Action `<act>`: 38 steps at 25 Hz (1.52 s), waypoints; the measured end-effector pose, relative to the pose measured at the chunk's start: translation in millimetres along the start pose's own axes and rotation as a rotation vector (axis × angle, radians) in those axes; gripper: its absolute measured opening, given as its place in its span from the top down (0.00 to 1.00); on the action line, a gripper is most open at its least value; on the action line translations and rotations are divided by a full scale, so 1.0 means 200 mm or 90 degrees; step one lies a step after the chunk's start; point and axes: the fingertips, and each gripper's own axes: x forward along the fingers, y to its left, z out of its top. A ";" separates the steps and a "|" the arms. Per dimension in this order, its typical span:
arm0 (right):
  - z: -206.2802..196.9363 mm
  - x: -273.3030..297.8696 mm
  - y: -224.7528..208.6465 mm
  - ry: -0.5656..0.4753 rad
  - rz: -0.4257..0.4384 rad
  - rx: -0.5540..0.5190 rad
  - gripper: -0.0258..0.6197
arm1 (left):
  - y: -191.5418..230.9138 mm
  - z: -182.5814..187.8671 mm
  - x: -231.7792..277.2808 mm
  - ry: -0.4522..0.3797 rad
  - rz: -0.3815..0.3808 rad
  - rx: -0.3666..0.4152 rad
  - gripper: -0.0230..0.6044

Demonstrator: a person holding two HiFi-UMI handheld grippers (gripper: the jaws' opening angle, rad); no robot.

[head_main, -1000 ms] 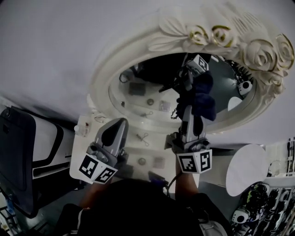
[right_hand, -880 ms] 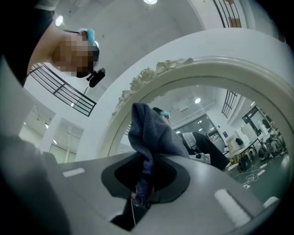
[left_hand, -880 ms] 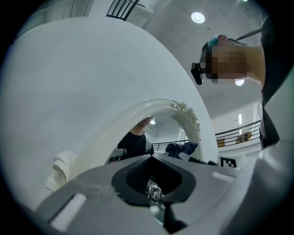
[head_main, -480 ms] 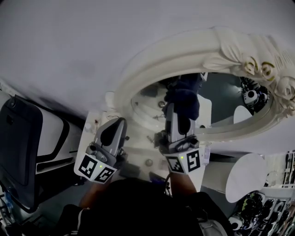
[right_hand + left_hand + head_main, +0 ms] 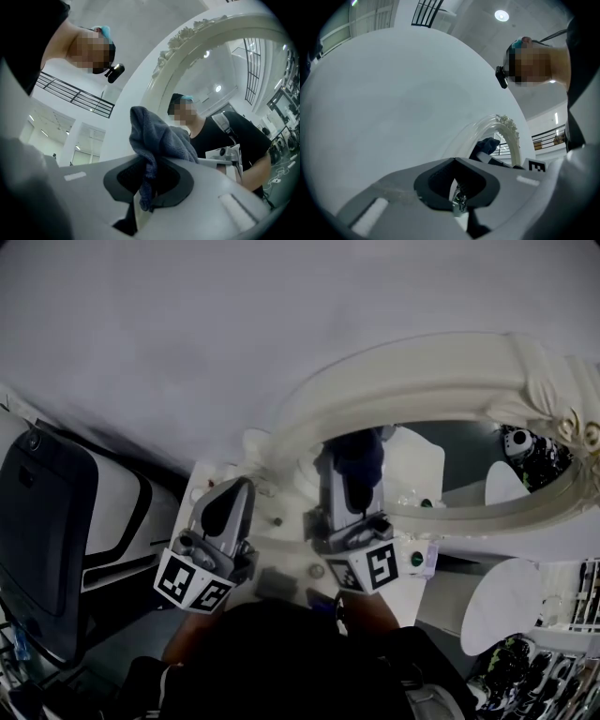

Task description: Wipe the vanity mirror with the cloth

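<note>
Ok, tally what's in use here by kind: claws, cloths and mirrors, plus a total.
Claws: 2, the left claw and the right claw
Cloth: 1, held in the right claw
Vanity mirror: 1
Total: 4

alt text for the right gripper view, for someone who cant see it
The right gripper, seen from just behind its grey jaws, is shut on a dark blue cloth that bunches up above them. Beyond it stands the vanity mirror in a white ornate frame, its glass reflecting a person in a black top.
</note>
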 end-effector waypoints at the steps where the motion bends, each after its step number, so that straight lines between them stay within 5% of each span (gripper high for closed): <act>1: -0.01 0.01 0.01 0.001 0.002 0.001 0.90 | 0.01 0.00 -0.01 -0.001 0.002 -0.001 0.96; 14: -0.03 0.01 0.05 0.032 0.022 0.024 0.90 | -0.04 0.05 -0.05 -0.015 -0.001 0.005 0.96; 23: 0.25 -0.29 0.03 -0.019 -0.021 0.021 0.90 | -0.29 0.07 -0.09 -0.016 -0.033 0.023 0.96; 38: 0.50 -1.29 -0.46 -0.070 -0.269 -0.002 0.90 | -0.89 -0.31 0.14 0.075 -0.185 0.003 0.96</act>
